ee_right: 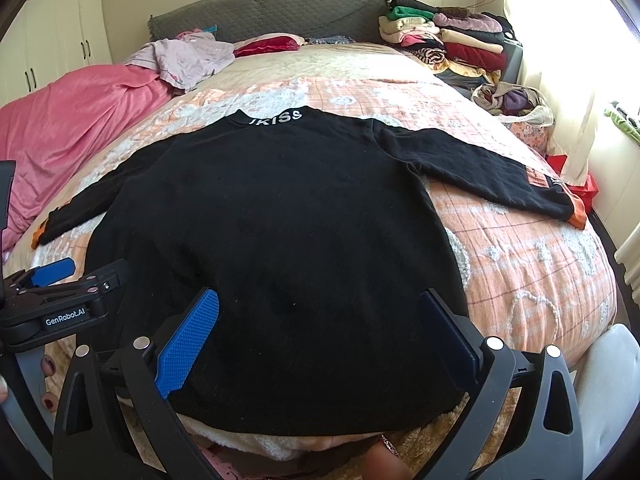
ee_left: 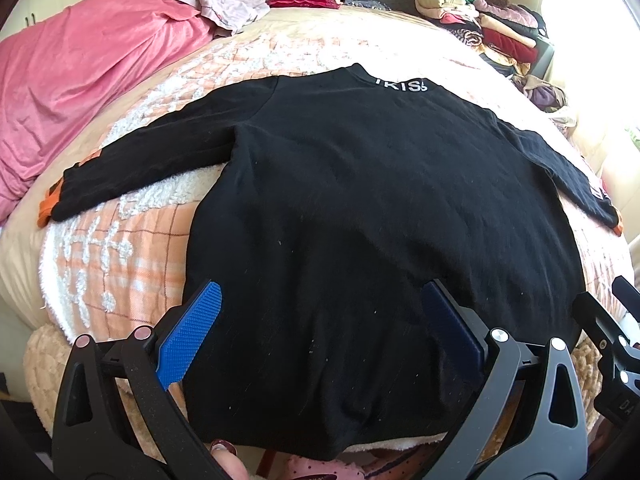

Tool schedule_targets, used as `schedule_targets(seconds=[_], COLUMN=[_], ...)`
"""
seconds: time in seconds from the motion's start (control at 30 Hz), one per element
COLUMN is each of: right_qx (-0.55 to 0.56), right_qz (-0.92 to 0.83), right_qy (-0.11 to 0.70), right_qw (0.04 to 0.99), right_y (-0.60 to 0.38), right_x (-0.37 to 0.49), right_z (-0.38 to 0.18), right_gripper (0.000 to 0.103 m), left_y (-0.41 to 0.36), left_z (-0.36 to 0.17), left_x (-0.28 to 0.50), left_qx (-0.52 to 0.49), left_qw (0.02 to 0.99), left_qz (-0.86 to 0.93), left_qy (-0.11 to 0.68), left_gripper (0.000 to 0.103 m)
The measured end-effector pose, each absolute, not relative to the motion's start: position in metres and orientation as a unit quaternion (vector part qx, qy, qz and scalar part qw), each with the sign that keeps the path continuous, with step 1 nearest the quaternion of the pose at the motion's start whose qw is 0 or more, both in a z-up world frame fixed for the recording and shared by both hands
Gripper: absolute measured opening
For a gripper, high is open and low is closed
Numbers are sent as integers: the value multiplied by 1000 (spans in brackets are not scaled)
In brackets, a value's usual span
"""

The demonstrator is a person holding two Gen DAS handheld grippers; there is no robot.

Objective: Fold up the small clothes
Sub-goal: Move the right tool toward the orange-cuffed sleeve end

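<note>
A black long-sleeved top (ee_left: 360,208) lies flat on the bed, collar with white letters at the far end, both sleeves spread out, orange cuffs at the ends. It also shows in the right wrist view (ee_right: 280,232). My left gripper (ee_left: 324,300) is open, its blue pads above the hem's left part. My right gripper (ee_right: 320,308) is open above the hem's right part. The left gripper also shows at the left of the right wrist view (ee_right: 60,280). Neither holds anything.
The bed has an orange and white checked blanket (ee_right: 520,264). A pink quilt (ee_left: 80,92) lies bunched at the left. A stack of folded clothes (ee_right: 452,40) sits at the far right by the grey headboard (ee_right: 272,8). Loose pale clothes (ee_right: 184,60) lie at the far left.
</note>
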State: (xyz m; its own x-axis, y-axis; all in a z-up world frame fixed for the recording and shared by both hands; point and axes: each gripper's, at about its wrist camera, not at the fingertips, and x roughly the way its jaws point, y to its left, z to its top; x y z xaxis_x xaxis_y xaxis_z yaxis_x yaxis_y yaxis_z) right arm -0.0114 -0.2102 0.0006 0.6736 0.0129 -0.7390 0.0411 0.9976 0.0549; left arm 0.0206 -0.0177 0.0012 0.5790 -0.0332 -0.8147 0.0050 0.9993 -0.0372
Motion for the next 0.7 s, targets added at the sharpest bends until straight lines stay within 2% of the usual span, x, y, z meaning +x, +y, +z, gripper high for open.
schedule_targets(seconds=[0.7], right_qx=[77], right_qz=[-55], right_qy=[415], right_qw=[905], right_y=[-277], right_x=[40], right_z=[8], right_gripper=[99], left_y=[-60], left_z=[10], left_x=[86], left_qx=[-5], left_qw=[888], left_qz=[-46], left_qy=[457], left_gripper=[95])
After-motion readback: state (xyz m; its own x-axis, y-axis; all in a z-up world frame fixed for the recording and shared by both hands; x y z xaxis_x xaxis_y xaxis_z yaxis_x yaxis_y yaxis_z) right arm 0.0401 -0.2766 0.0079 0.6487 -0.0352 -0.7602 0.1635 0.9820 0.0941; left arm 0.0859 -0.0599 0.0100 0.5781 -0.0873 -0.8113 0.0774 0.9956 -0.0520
